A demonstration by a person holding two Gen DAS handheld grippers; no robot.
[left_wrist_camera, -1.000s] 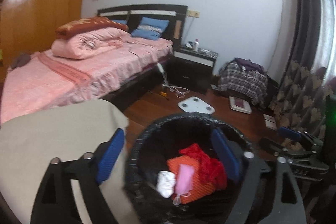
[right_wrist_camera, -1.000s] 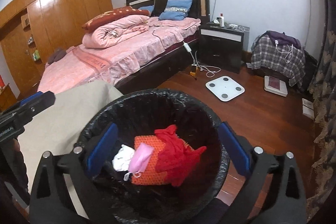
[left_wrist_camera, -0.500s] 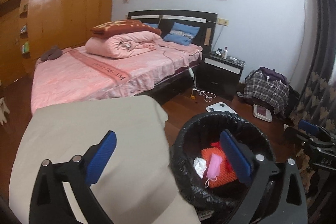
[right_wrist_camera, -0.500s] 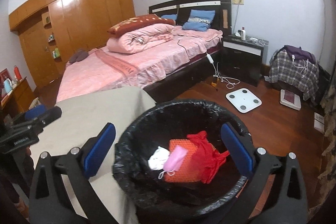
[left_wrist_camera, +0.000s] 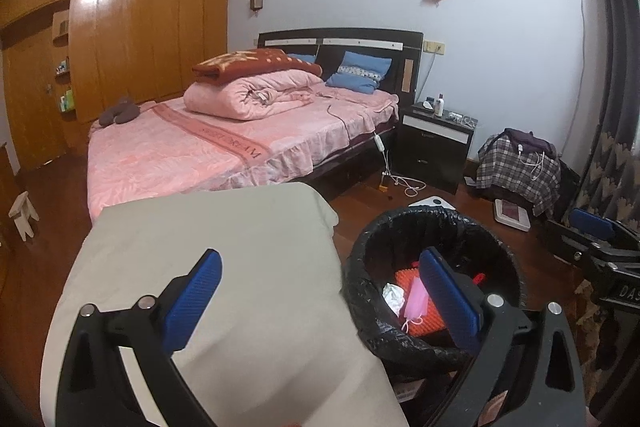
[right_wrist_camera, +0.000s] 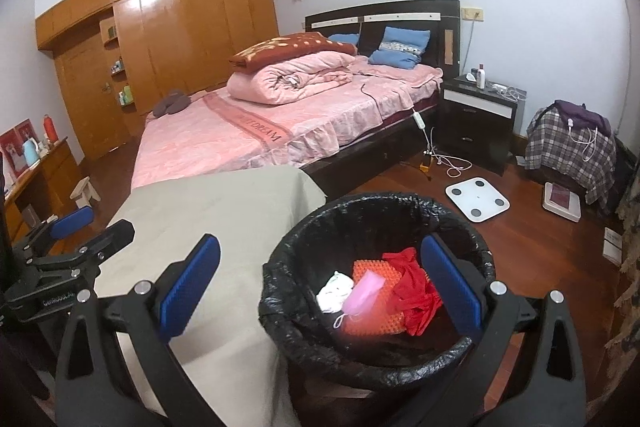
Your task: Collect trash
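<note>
A black-lined trash bin (right_wrist_camera: 280,311) stands on the wood floor beside a table with a beige cloth (right_wrist_camera: 224,211). In the bin lie a pink face mask (right_wrist_camera: 366,289), white crumpled paper (right_wrist_camera: 334,293), an orange textured sheet (right_wrist_camera: 372,323) and red cloth (right_wrist_camera: 414,287). My right gripper (right_wrist_camera: 320,279) is open and empty above the bin's near rim. My left gripper (left_wrist_camera: 320,291) is open and empty above the table edge, with the bin (left_wrist_camera: 368,311) to its right. The left gripper also shows in the right wrist view (right_wrist_camera: 76,227), and the right gripper in the left wrist view (left_wrist_camera: 592,227).
A bed with pink bedding (left_wrist_camera: 224,147) stands behind the table. A black nightstand (left_wrist_camera: 436,147), a white scale (right_wrist_camera: 478,199), a plaid-covered seat (right_wrist_camera: 568,143) and cables lie on the floor at right. Wooden wardrobes (left_wrist_camera: 132,39) line the left wall.
Both grippers have pulled back and risen away from the bin, and the left has swung left over the table. The bin's contents have not moved.
</note>
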